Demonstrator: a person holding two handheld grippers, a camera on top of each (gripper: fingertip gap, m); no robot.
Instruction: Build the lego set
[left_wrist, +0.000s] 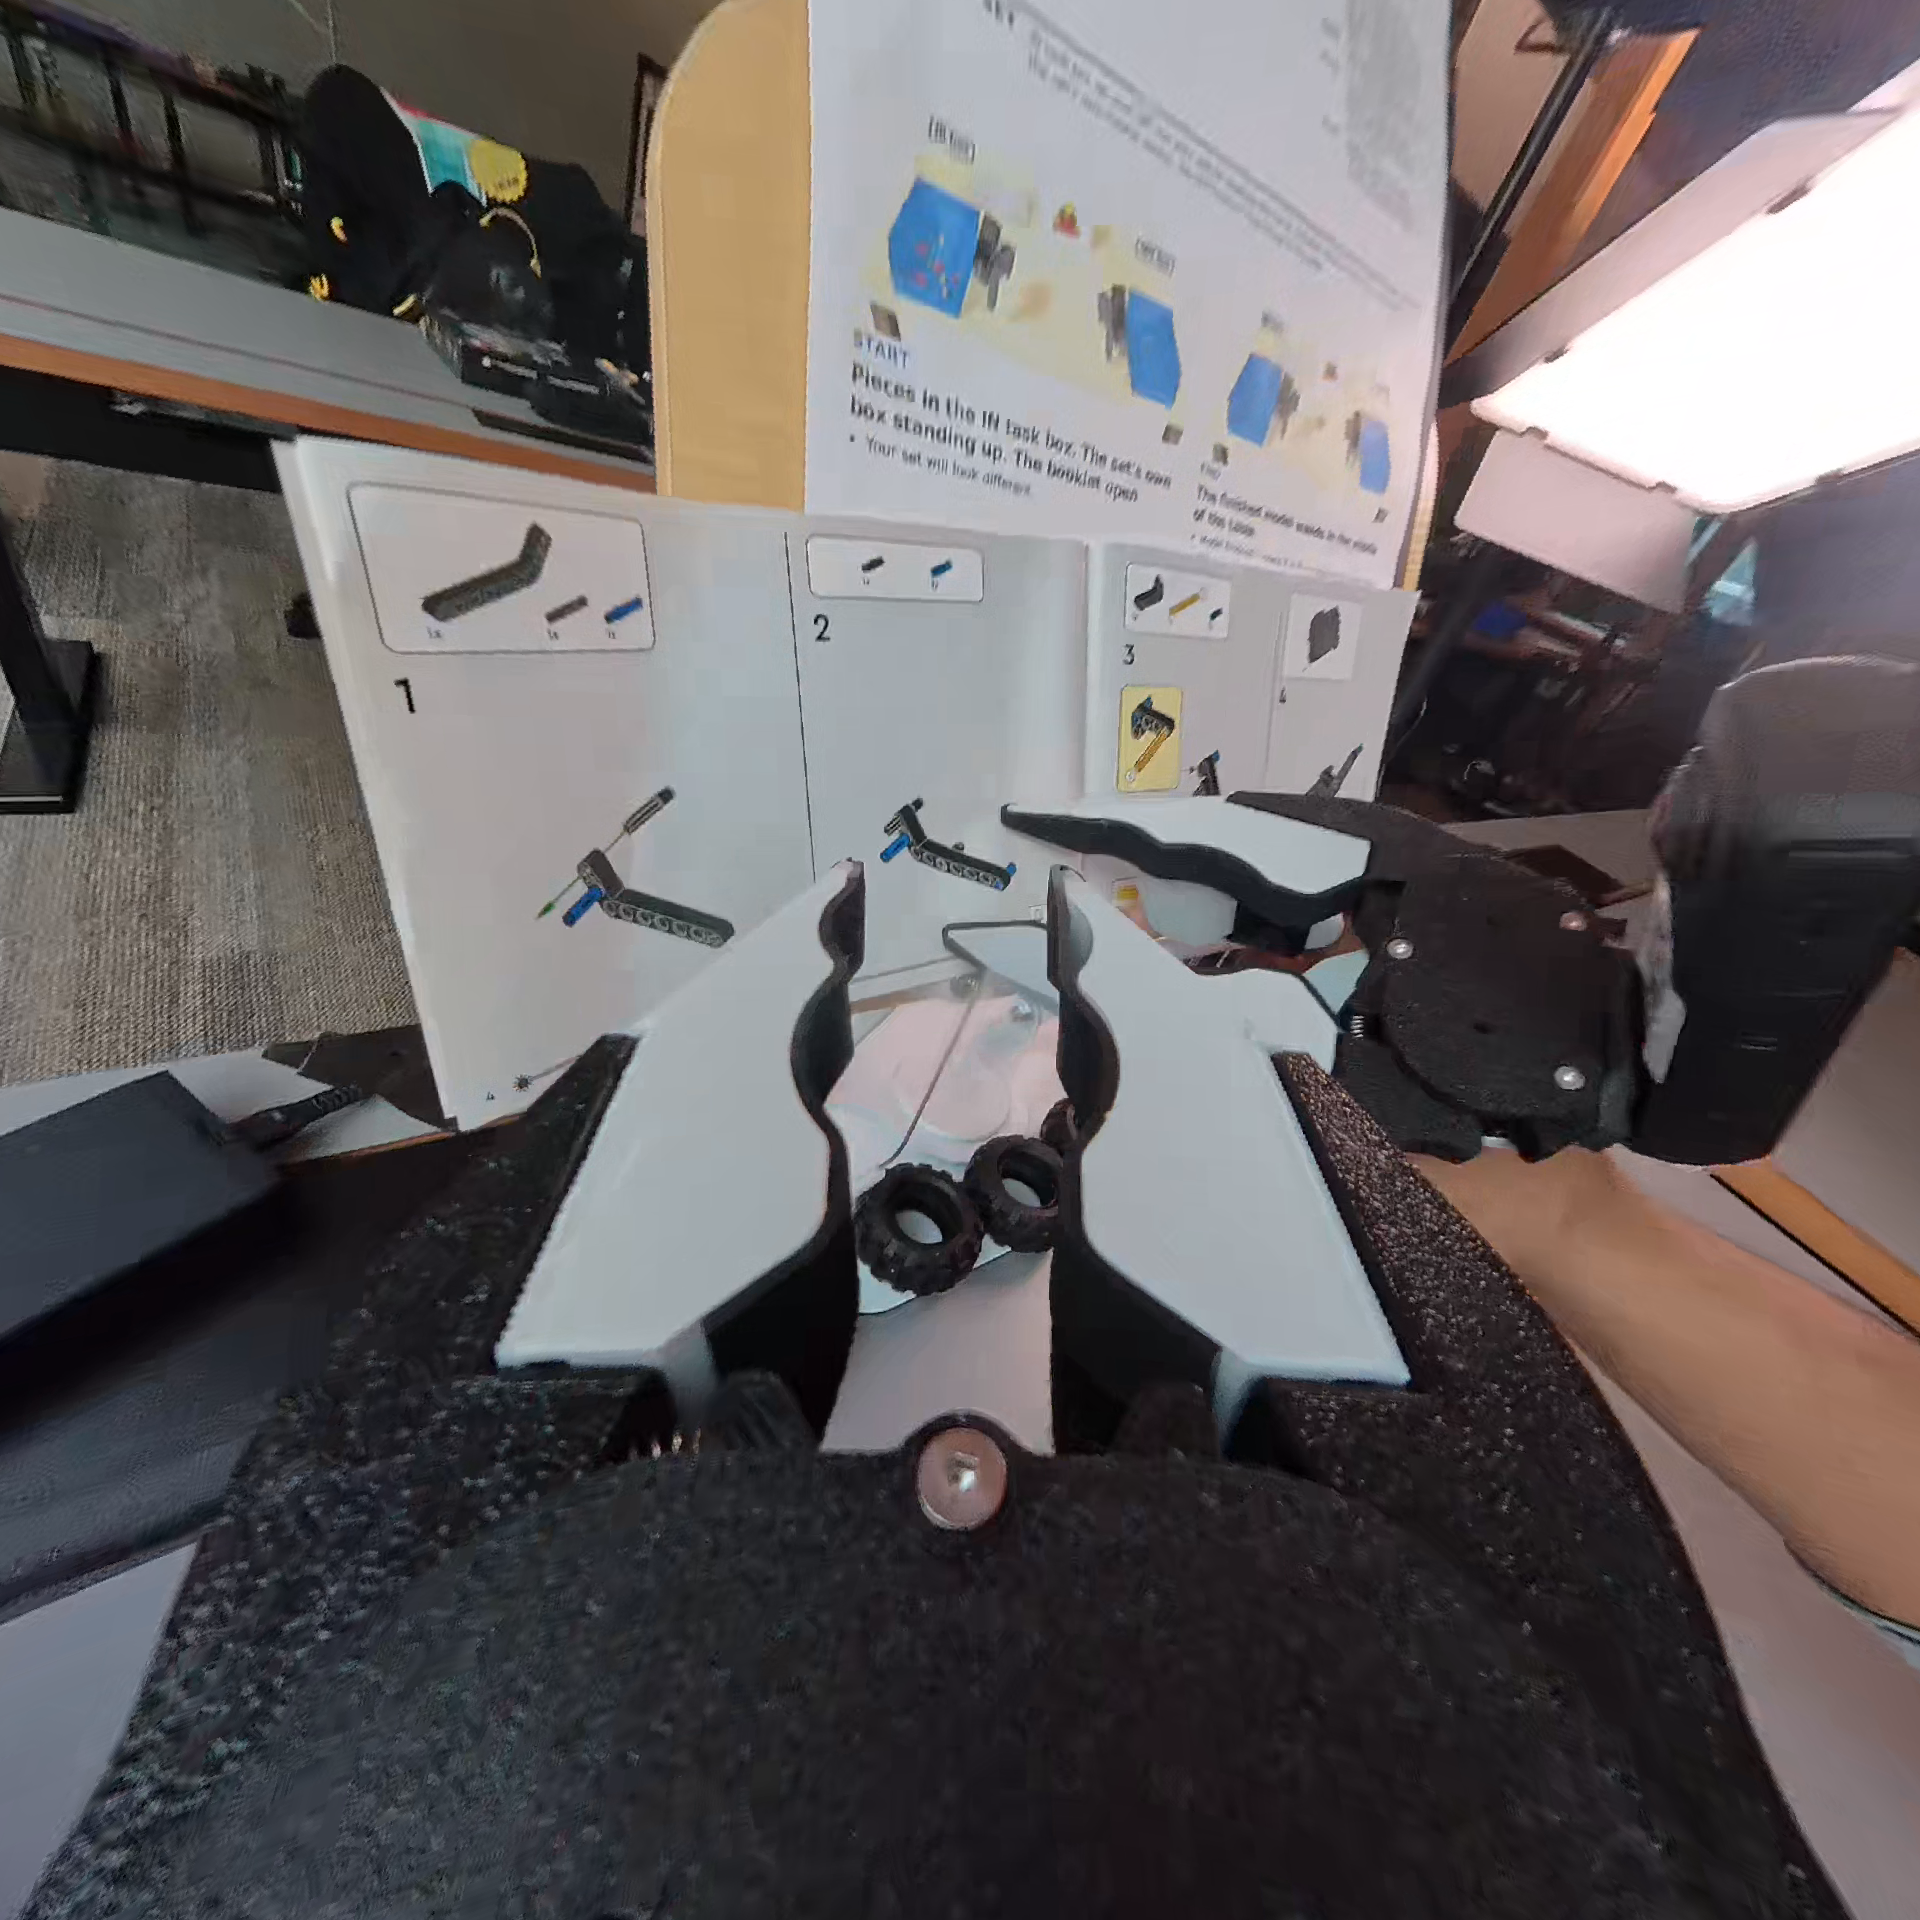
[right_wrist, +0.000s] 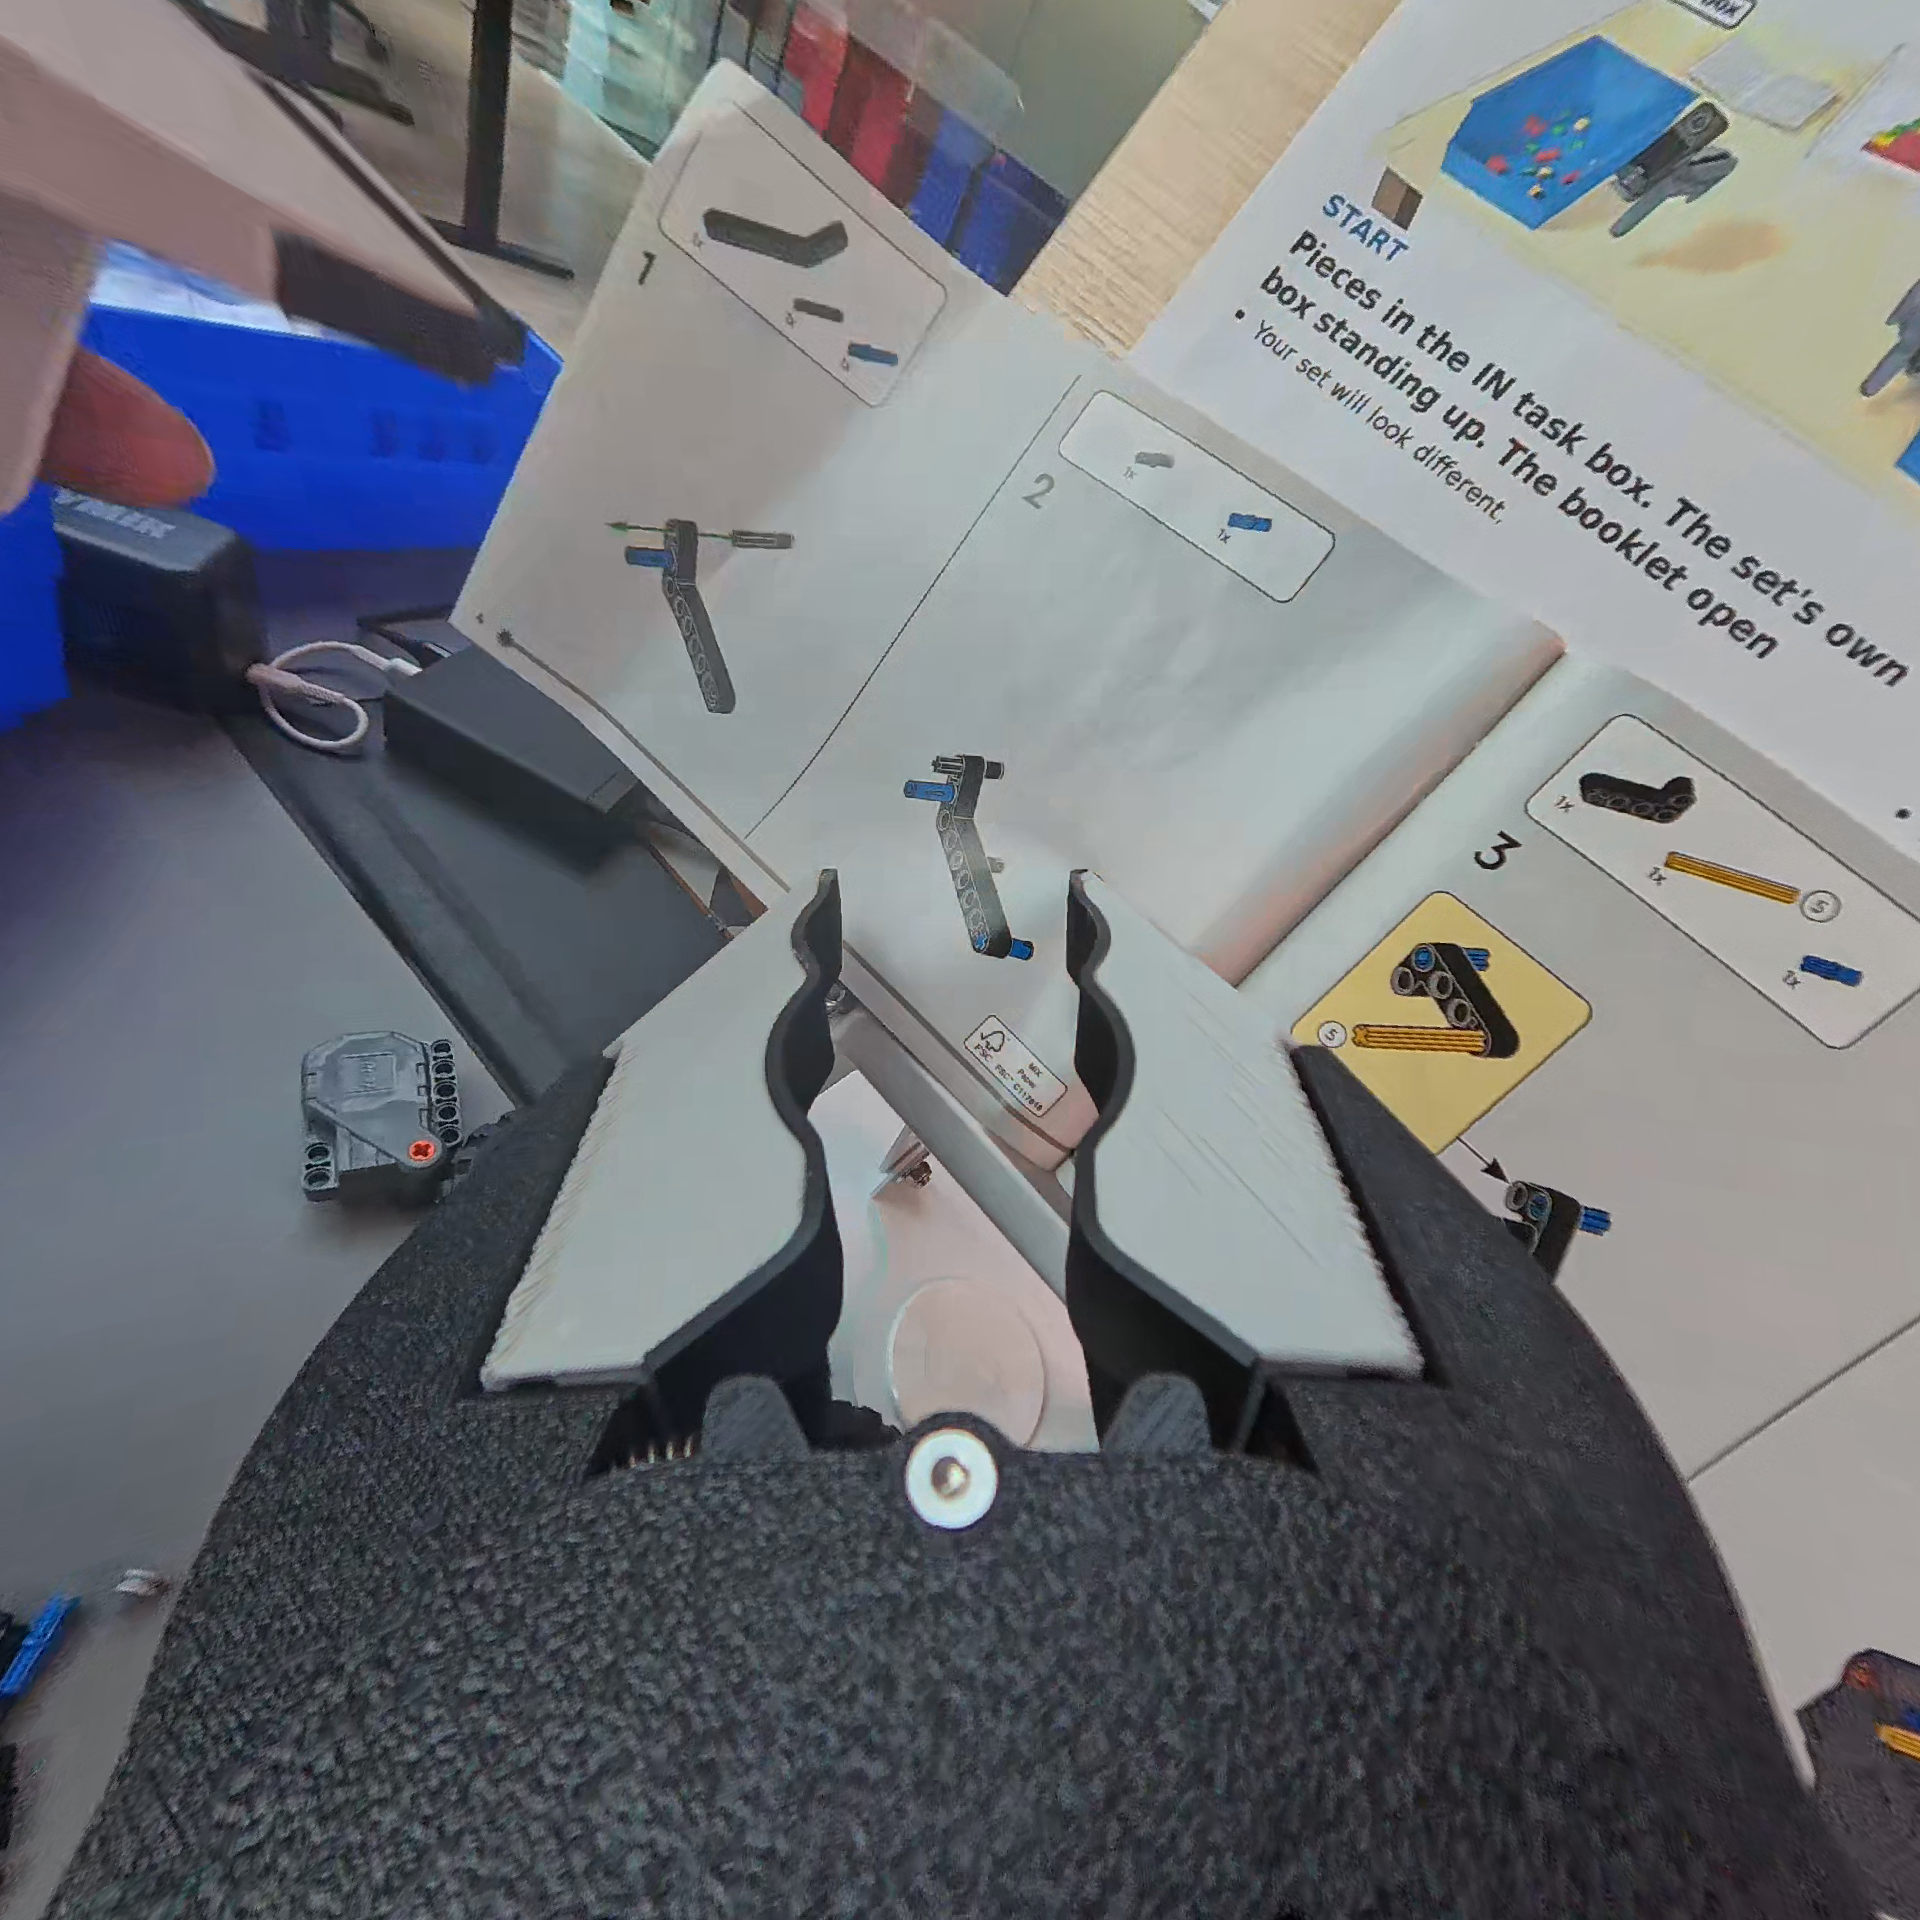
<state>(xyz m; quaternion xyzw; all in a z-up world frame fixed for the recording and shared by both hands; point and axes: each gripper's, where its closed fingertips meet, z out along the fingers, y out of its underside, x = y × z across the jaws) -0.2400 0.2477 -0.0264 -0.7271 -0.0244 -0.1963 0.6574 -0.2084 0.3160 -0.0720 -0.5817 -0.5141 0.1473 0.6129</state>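
Note:
An open instruction booklet (left_wrist: 582, 790) stands upright on a clear stand ahead of both grippers; it also shows in the right wrist view (right_wrist: 1039, 665). Black rubber tyres (left_wrist: 920, 1226) lie on the table between my left gripper's fingers. My left gripper (left_wrist: 956, 883) is open and empty above them. My right gripper (right_wrist: 951, 894) is open and empty in front of the booklet; it also shows at the right of the left wrist view (left_wrist: 1195, 847). A grey motor block (right_wrist: 379, 1117) lies on the table to its left. Small blue pieces (right_wrist: 36, 1647) lie at the far left edge.
A printed task sheet (left_wrist: 1122, 270) hangs on a wooden divider behind the booklet. A blue bin (right_wrist: 312, 436) and a black power adapter (right_wrist: 509, 748) with its cable sit at the left. A person's forearm (left_wrist: 1714, 1382) reaches in from the right.

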